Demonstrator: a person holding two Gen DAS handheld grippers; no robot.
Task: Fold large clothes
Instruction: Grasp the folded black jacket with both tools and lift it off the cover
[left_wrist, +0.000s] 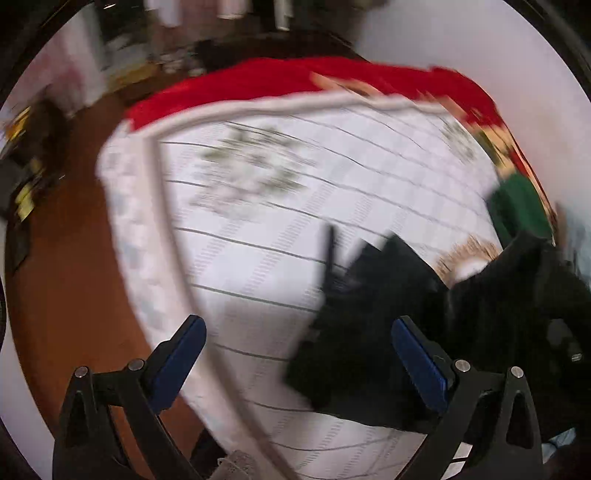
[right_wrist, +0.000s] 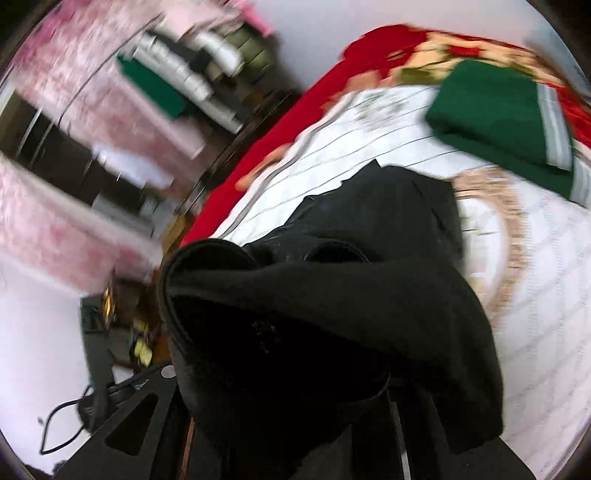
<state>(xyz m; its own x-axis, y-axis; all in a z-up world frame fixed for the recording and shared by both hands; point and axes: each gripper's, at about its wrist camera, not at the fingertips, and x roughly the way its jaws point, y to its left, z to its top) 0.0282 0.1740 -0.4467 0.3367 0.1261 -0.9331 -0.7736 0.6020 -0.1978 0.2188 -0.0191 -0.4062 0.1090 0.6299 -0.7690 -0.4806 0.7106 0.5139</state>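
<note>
Black garment lies right of our left fingers and over our right ones.

Left gripper (left_wrist: 297, 363): fingers apart, holding nothing; the garment (left_wrist: 373, 314) starts between the tips and runs off past the right finger (left_wrist: 419, 365), on the white sheet (left_wrist: 258, 221). Right gripper: fingers buried under the garment (right_wrist: 332, 314), so we cannot tell their state; cloth extends straight ahead toward a green garment (right_wrist: 495, 114). We judge the right gripper nearer.
</note>
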